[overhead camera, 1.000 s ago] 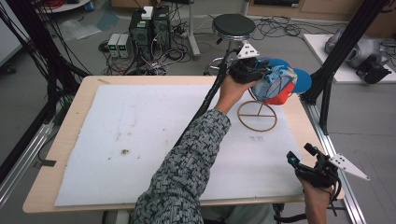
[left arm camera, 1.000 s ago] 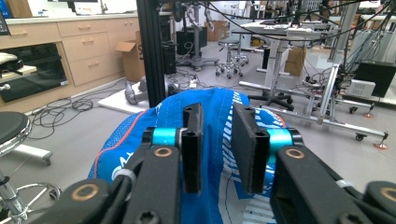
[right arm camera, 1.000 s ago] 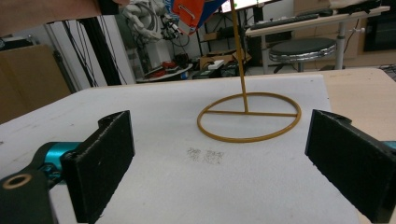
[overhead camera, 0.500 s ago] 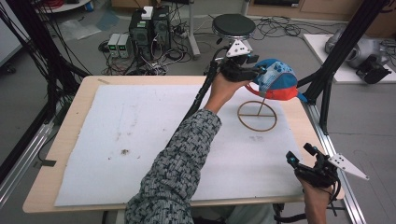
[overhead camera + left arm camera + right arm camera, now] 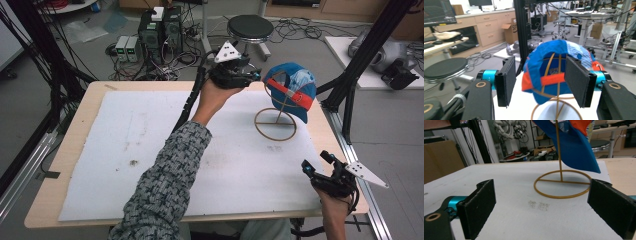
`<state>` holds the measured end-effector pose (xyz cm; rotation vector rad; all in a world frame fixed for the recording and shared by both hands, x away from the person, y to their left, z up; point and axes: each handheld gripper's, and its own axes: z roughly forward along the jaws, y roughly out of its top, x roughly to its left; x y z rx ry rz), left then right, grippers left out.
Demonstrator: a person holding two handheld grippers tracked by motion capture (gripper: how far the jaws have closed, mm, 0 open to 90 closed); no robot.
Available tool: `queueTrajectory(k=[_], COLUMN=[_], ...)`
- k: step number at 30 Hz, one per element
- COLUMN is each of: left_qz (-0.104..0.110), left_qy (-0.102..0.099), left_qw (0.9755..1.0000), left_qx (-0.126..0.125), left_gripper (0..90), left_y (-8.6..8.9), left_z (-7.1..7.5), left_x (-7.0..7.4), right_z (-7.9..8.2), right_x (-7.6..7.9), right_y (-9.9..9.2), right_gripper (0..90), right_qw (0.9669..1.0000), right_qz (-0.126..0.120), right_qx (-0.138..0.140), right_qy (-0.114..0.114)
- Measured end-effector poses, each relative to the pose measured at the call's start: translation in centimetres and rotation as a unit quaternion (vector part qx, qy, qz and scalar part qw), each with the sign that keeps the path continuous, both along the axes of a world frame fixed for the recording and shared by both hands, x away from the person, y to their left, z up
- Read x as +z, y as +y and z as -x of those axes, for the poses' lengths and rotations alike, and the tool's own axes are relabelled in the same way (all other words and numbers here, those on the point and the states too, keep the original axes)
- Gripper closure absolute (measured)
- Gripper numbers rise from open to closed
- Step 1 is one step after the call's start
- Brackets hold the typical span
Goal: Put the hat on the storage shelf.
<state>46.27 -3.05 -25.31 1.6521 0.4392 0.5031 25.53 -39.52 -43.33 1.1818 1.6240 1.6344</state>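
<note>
A blue cap (image 5: 295, 87) with an orange strap hangs on a thin wire stand (image 5: 275, 131) at the far right of the white mat. My left gripper (image 5: 254, 77) hovers just left of the cap, apart from it. Its jaws have just been opening, and nothing is between them. In the left gripper view the cap (image 5: 554, 72) sits beyond the two open pads (image 5: 506, 80). My right gripper (image 5: 315, 161) rests open near the table's front right corner. In the right gripper view it faces the stand's ring (image 5: 562, 187) and the cap's brim (image 5: 576, 142).
A white foam mat (image 5: 150, 150) covers most of the wooden table (image 5: 85, 107). Black frame posts (image 5: 350, 85) stand at the right edge. A stool (image 5: 250, 25) and electronics boxes (image 5: 160, 27) stand on the floor behind the table.
My left gripper has let go of the cap, opened and drawn back to the left. The cap stays on the stand. The right gripper has kept still.
</note>
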Motion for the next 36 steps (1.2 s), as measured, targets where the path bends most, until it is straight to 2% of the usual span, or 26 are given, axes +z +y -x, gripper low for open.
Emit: queueTrajectory(k=[5, 6, 7, 8, 9, 11, 12, 13, 14, 15, 16, 19, 20, 21, 22, 23, 24, 26, 27, 28, 29, 30, 31, 32, 33, 36], left_qz=[-0.011, -0.011, -0.015, -0.015, -0.018, -0.018, -0.018, -0.015, -0.015, -0.015, -0.017, -0.019, -0.019, -0.019, -0.019, -0.017, -0.017, -0.014, -0.011, -0.011, -0.008, -0.008, -0.007, -0.005, -0.005, 0.008], left_qy=[-0.007, -0.007, -0.007, -0.007, -0.006, -0.004, -0.004, -0.002, -0.002, -0.003, -0.002, 0.001, 0.001, 0.003, 0.003, 0.005, 0.005, 0.005, 0.009, 0.009, 0.012, 0.012, 0.016, 0.017, 0.017, 0.024], left_qw=[0.9997, 0.9997, 0.9993, 0.9993, 0.9989, 0.9983, 0.9983, 0.9977, 0.9977, 0.9968, 0.9963, 0.9945, 0.9945, 0.9932, 0.9932, 0.9918, 0.9912, 0.9903, 0.9887, 0.9887, 0.9868, 0.9868, 0.9851, 0.9837, 0.9837, 0.9793], left_qx=[0.022, 0.022, 0.034, 0.034, 0.042, 0.055, 0.055, 0.067, 0.067, 0.078, 0.084, 0.103, 0.103, 0.115, 0.115, 0.126, 0.131, 0.138, 0.149, 0.149, 0.161, 0.161, 0.171, 0.179, 0.179, 0.201], left_gripper=[40.1, 39.9, 39.4, 39.1, 39.1, 38.7, 38.6, 38.4, 38.3, 38.0, 37.8, 36.2, 35.6, 35.3, 35.0, 34.7, 34.5, 33.5, 33.1, 32.7, 31.9, 31.2, 30.8, 30.4, 28.7, 27.9], left_y=[2.8, 2.8, 4.1, 4.1, 5.5, 7.0, 7.0, 8.5, 8.5, 10.0, 10.8, 13.1, 13.1, 14.6, 14.6, 16.1, 16.9, 17.6, 19.1, 19.1, 20.5, 20.5, 21.9, 22.5, 22.5, 25.0], left_z=[1.0, 1.0, 1.4, 1.4, 1.7, 2.0, 2.0, 2.4, 2.4, 2.8, 3.0, 3.6, 3.6, 4.1, 4.1, 4.7, 5.0, 5.3, 6.0, 6.0, 6.7, 6.7, 7.5, 7.9, 7.9, 9.5], left_x=[0.2, 0.2, 0.3, 0.3, 0.2, 0.2, 0.2, 0.2, 0.2, 0.2, 0.2, 0.2, 0.2, 0.1, 0.1, -0.1, -0.2, -0.4, -0.8, -0.8, -1.2, -1.2, -1.8, -2.0, -2.0, -3.3], right_z=[-0.7, -0.9, -1.0, -1.2, -1.3, -1.6, -1.8, -1.9, -2.1, -2.2, -2.4, -2.8, -2.9, -3.1, -3.3, -3.4, -3.6, -3.8, -3.9, -4.0, -4.0, -4.0, -4.1, -4.1, -4.1, -4.1], right_x=[0.0, 0.0, 0.1, 0.1, 0.1, 0.1, 0.1, 0.1, 0.1, 0.1, 0.1, 0.2, 0.2, 0.2, 0.2, 0.2, 0.2, 0.3, 0.3, 0.3, 0.3, 0.3, 0.4, 0.4, 0.4, 0.4], right_y=[0.7, 0.8, 1.0, 1.1, 1.2, 1.6, 1.7, 1.8, 1.8, 1.9, 2.0, 2.2, 2.4, 2.5, 2.6, 2.8, 3.0, 3.3, 3.5, 3.6, 3.8, 3.8, 3.9, 4.0, 4.0, 4.1], right_gripper=[7.2, 7.1, 7.1, 7.1, 7.2, 7.1, 7.1, 7.1, 7.1, 7.2, 7.1, 7.2, 7.1, 7.1, 7.1, 7.1, 7.1, 7.1, 7.1, 7.1, 7.1, 7.1, 7.1, 7.1, 7.1, 7.1], right_qw=[0.9999, 0.9999, 0.9999, 0.9999, 0.9998, 0.9998, 0.9997, 0.9997, 0.9997, 0.9997, 0.9997, 0.9997, 0.9997, 0.9996, 0.9996, 0.9995, 0.9994, 0.9993, 0.9992, 0.9991, 0.9990, 0.9990, 0.9989, 0.9990, 0.9989, 0.9989], right_qz=[0.002, 0.003, 0.002, 0.002, 0.004, 0.002, 0.007, 0.007, 0.009, 0.008, 0.007, 0.003, 0.004, 0.005, 0.006, 0.007, 0.010, 0.015, 0.017, 0.021, 0.023, 0.023, 0.027, 0.027, 0.029, 0.030], right_qx=[0.010, 0.012, 0.013, 0.016, 0.017, 0.021, 0.024, 0.023, 0.024, 0.024, 0.024, 0.025, 0.024, 0.027, 0.029, 0.030, 0.031, 0.034, 0.035, 0.036, 0.037, 0.037, 0.037, 0.036, 0.036, 0.035], right_qy=[0.000, 0.000, 0.002, 0.001, 0.001, 0.000, -0.003, -0.001, -0.002, -0.002, -0.001, -0.003, -0.002, -0.004, -0.003, -0.003, -0.006, -0.004, -0.005, -0.005, -0.005, -0.005, -0.005, -0.006, -0.006, -0.005])
